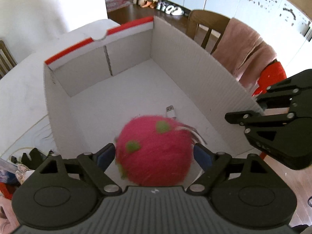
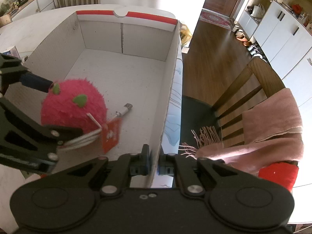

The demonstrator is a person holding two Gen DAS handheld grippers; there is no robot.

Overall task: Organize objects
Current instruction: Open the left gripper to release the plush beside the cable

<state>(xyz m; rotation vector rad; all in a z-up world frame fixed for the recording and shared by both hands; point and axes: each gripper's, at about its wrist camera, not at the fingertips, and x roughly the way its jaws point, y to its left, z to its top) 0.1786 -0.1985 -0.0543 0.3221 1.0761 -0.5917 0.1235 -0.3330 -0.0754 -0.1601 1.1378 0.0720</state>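
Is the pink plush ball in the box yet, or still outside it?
In. The pink plush ball is inside the box, between its walls, beside a white USB cable. Whether it rests on the floor: cannot tell.

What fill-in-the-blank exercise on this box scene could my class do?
1. The fuzzy pink ball has spots coloured ____.
2. The right hand-held gripper is shut on the box's ____.
3. The white cable lies inside the ____.
4. The pink scarf hangs over a ____.

Missing words: green; wall; box; chair
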